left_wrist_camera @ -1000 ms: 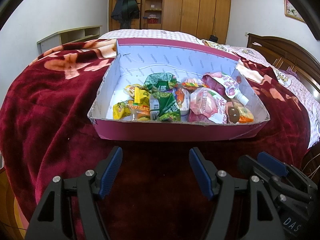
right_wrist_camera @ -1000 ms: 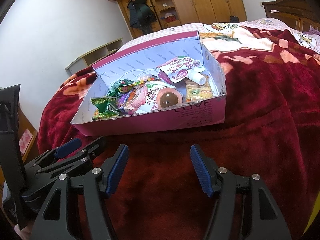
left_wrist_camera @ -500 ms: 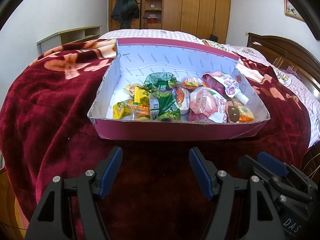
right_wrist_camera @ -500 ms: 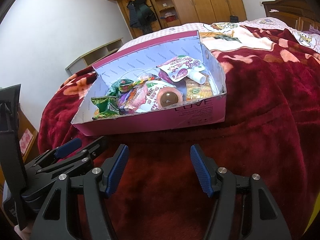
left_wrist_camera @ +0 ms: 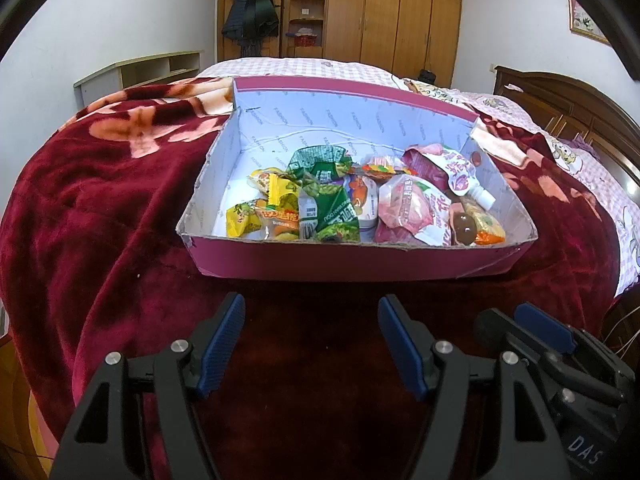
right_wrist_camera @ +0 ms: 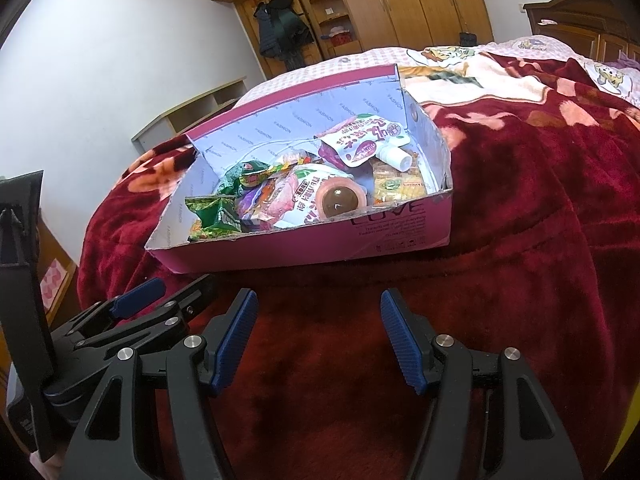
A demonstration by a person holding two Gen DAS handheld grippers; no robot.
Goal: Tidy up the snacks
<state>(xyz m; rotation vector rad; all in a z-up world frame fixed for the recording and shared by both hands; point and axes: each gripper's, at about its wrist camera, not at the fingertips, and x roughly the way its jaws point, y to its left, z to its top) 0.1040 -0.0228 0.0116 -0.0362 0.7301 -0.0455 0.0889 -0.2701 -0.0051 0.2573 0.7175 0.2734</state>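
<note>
A pink cardboard box point(left_wrist_camera: 352, 264) point(right_wrist_camera: 304, 252) with a white lining sits on a dark red blanket. Several snacks lie in it: green packets point(left_wrist_camera: 328, 204) point(right_wrist_camera: 216, 212), yellow packets point(left_wrist_camera: 256, 216), a pink bag point(left_wrist_camera: 408, 208) point(right_wrist_camera: 296, 196), a spouted pouch point(left_wrist_camera: 460, 168) point(right_wrist_camera: 364, 140) and a brown jelly cup point(left_wrist_camera: 464, 224) point(right_wrist_camera: 340, 200). My left gripper point(left_wrist_camera: 312, 336) stands open over the blanket just short of the box's near wall. My right gripper point(right_wrist_camera: 318, 332) is open too, beside it, with nothing between the blue pads of either.
The red blanket point(left_wrist_camera: 100, 208) covers a bed and drops away at the left. A wooden headboard point(left_wrist_camera: 568, 96) rises at the right. Wardrobes point(left_wrist_camera: 384, 12) and a low shelf point(left_wrist_camera: 140, 72) stand along the far walls. Each view catches the other gripper at its edge.
</note>
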